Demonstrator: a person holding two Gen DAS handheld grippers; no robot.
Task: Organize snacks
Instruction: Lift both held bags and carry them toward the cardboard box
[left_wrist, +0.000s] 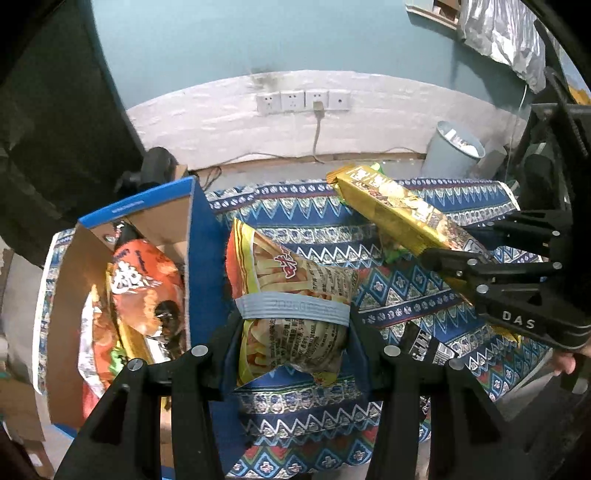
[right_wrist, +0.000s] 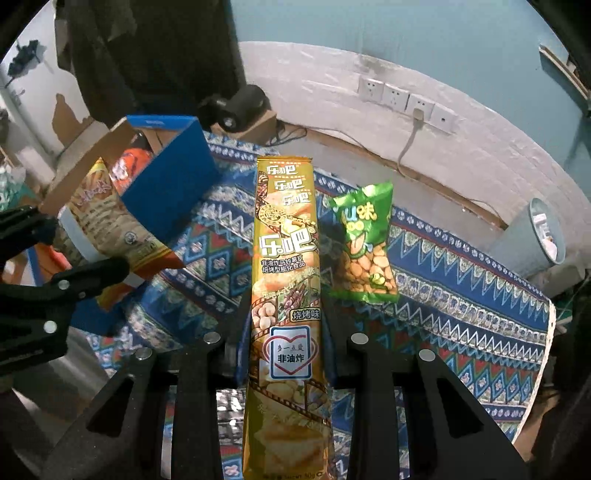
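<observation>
My left gripper (left_wrist: 293, 332) is shut on a yellow-and-red snack bag (left_wrist: 291, 288) and holds it above the patterned cloth, just right of the blue cardboard box (left_wrist: 201, 236). The box holds an orange snack bag (left_wrist: 144, 284) and other packets. My right gripper (right_wrist: 286, 350) is shut on a long gold chip pack (right_wrist: 284, 266), held above the cloth; it also shows in the left wrist view (left_wrist: 391, 210). A green peanut bag (right_wrist: 364, 243) lies on the cloth to the right of the gold pack.
The table carries a blue patterned cloth (right_wrist: 461, 295). A grey bin (left_wrist: 454, 151) stands behind its far right corner. Wall sockets (left_wrist: 303, 101) with a plugged cable sit on the white wall. A black device (right_wrist: 236, 105) rests on a carton behind the box.
</observation>
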